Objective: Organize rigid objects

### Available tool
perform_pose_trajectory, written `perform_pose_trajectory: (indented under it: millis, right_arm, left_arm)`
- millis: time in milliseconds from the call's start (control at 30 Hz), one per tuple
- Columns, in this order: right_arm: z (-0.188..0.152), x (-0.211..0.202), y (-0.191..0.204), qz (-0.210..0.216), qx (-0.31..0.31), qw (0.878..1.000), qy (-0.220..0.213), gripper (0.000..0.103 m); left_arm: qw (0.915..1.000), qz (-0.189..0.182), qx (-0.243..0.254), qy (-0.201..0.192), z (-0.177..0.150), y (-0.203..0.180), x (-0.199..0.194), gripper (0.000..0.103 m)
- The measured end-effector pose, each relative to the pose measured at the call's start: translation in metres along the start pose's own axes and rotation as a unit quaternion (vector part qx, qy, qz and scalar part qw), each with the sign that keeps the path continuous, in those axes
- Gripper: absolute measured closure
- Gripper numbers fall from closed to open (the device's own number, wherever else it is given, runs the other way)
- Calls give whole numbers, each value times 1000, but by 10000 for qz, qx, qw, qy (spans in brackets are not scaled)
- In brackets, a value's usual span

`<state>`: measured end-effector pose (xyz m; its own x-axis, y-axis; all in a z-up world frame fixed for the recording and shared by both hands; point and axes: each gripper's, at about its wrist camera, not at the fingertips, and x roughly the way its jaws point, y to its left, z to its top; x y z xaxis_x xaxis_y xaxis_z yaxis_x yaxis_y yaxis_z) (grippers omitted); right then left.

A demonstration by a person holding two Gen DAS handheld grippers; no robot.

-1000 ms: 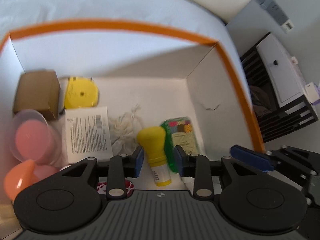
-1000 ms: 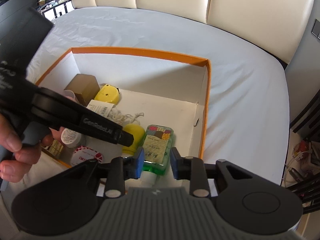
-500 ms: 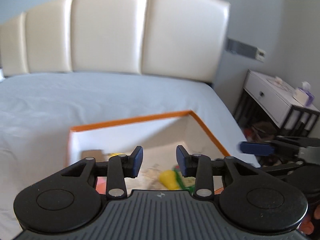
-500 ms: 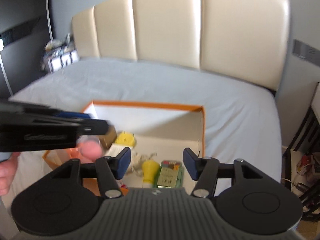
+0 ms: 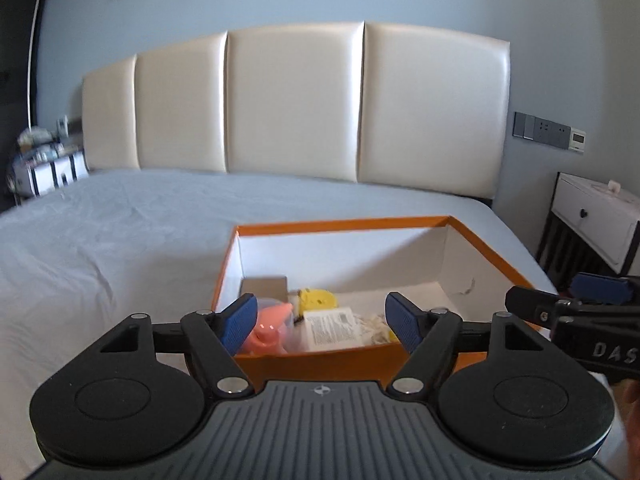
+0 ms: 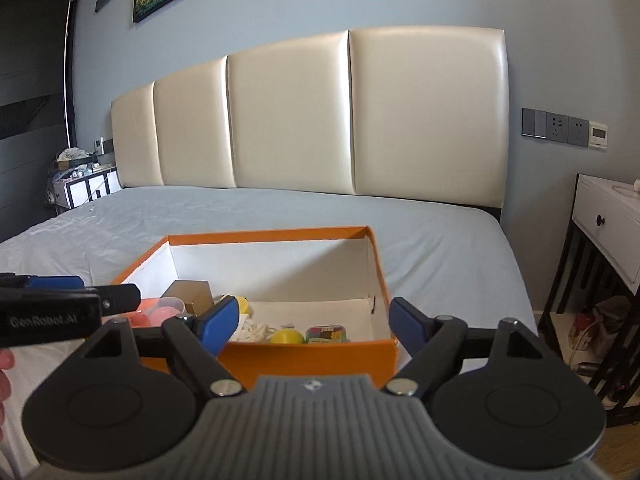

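The small items in the orange box on the bed, among them a yellow bottle and a green tin, look light, stiff and smooth-sided, best pinched across their bodies, while the left gripper and right gripper hover wide open and empty behind the near wall, with open room above.

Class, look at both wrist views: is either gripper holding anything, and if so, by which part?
Nothing is held. The left gripper and right gripper are both open and empty, in front of the orange box.
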<state>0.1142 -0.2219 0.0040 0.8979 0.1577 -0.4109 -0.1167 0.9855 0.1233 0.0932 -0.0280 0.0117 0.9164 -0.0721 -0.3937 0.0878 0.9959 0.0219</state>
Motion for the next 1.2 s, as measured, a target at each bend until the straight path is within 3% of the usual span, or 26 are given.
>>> perform_pose_trajectory:
  millis: [67,233,467,767,1200]
  right_arm:
    - [-3,5,-4,139,178,9997,32,14]
    - [-10,26,-6,68,376,9985,383,14]
    - [-16,35,7,83,33,9986,518,14]
    - [-17,39,11,31,-125,9981,606,14]
    - [-18,37,14,-30,-165,9982,578,14]
  left_arm:
    - [9996,180,140,-174,-5,-5,1,7]
    - [9983,19,-395,437,-18,5,16,5]
    - [9992,228,-26,342,-23,1,12,4]
    - [9976,545,-262,341,-22,13,7,4]
    - [9978,489,-183,412,-25,13,4,4]
